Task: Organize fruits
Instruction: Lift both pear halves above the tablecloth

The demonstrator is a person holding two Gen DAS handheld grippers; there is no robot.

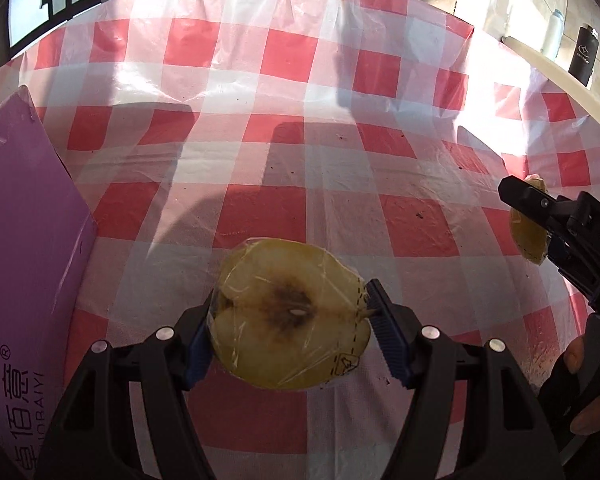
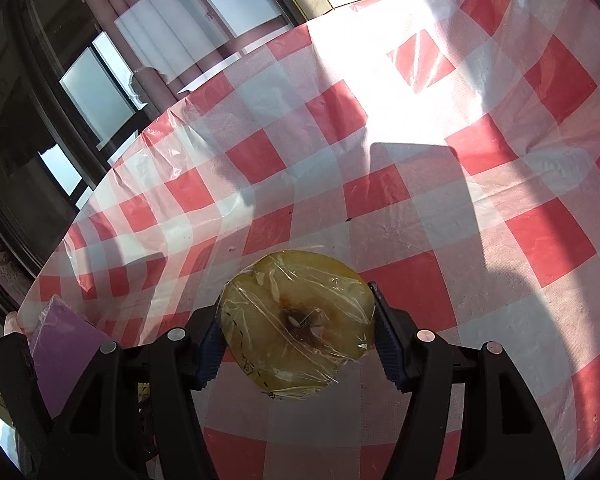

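Left hand-held gripper (image 1: 290, 334) clamped on a film-wrapped pear half (image 1: 288, 316), right hand-held gripper (image 2: 298, 336) clamped on another wrapped half (image 2: 300, 320), both above the checked desk (image 1: 300, 140). Likely light, soft, slippery; best gripped across the rim. Purple box (image 1: 24, 240) beyond.

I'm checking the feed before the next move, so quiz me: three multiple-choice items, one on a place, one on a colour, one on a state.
1. Where is the purple box in the left wrist view?
A. left edge
B. far right
C. top centre

2. What colours are the tablecloth?
A. blue and yellow
B. red and white
C. plain green

3. What is the left gripper doing?
A. hanging open and empty
B. clamped on a wrapped apple half
C. holding a spoon

Answers: 1 A, the box fills the left border. 2 B, checked squares show everywhere. 3 B, both pads press the film-covered fruit.
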